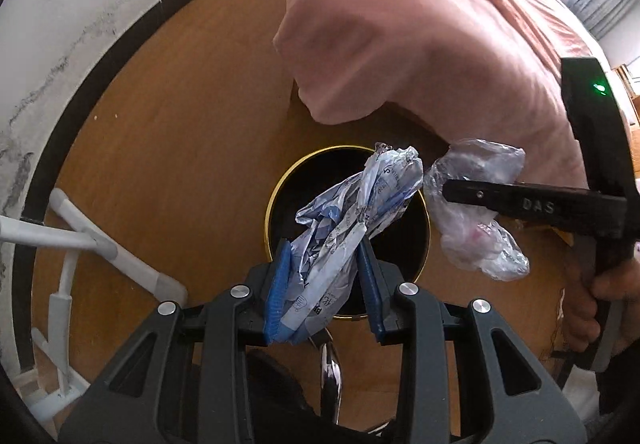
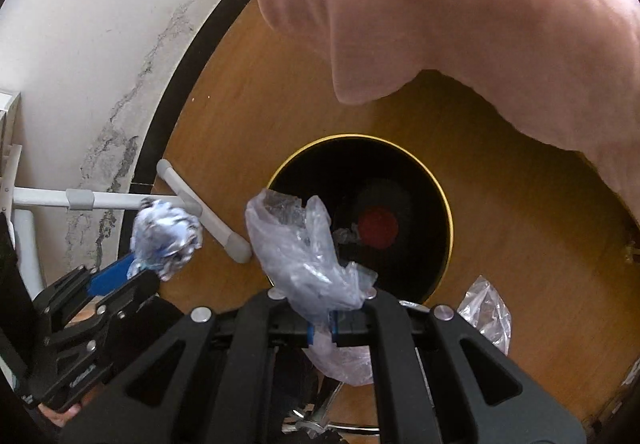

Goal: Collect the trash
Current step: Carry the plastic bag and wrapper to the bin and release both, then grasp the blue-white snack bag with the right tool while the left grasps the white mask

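A black bin with a gold rim [image 1: 276, 195] stands on the wooden floor. Above its near edge my left gripper [image 1: 323, 244] points down, its blue pads shut on a crumpled blue-and-white wrapper [image 1: 360, 199]. From the right, my right gripper [image 1: 452, 191] reaches in with a clear plastic bag [image 1: 476, 211]. In the right wrist view the right gripper [image 2: 323, 326] is shut on that clear bag [image 2: 292, 244] just left of the bin's rim [image 2: 450, 228]. The left gripper [image 2: 138, 270] holds the wrapper [image 2: 166, 236] further left. Something red [image 2: 378, 228] lies at the bin's bottom.
A pink cloth [image 2: 440, 3] hangs over the floor behind the bin. White rack legs [image 2: 208, 211] stand to the left by a white wall with a black skirting. Another piece of clear plastic [image 2: 486, 308] lies on the floor to the right of the bin.
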Tool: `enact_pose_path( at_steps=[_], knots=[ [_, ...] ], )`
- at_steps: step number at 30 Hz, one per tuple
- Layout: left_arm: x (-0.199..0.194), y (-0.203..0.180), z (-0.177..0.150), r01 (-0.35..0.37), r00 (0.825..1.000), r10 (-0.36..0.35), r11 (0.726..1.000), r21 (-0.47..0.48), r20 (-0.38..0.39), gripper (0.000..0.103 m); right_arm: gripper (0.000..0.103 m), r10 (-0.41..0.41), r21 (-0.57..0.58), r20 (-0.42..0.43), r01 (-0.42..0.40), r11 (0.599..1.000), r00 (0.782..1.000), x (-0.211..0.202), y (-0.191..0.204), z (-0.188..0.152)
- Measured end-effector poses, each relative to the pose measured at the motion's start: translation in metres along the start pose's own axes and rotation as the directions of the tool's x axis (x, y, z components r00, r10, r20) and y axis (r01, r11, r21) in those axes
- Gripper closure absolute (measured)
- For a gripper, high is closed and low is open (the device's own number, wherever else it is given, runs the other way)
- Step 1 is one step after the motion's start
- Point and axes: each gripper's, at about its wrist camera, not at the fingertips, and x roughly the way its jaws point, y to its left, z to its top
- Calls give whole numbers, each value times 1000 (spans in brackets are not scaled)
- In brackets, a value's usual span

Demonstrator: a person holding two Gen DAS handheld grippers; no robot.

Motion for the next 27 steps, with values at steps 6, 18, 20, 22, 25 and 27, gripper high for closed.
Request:
enact_pose_path(
  at_steps=[6,18,20,22,25,27],
  knots=[
    [4,-15,15,32,999,-31,999,19,-30,69,98,24,15,22,-25,1000,999,-5,1,1],
    [3,-28,10,12,1000,-11,999,45,-11,39,27,35,-14,112,-33,999,993,-53,10,-11],
    [-4,-29,9,13,1000,-13,999,34,-2,36,27,36,-21,126,-34,999,991,-64,9,-15],
    [-15,-32,6,14,1000,-14,999,34,12,32,27,35,-27,143,-32,999,989,-76,10,-19],
    [-46,-41,-1,23,998,-26,998,61,63,24,24,15,-26,177,-11,1000,984,-97,10,-25],
    [-69,-48,-6,28,994,-36,996,83,100,20,24,5,-34,199,2,999,980,-113,14,-31]
  ],
)
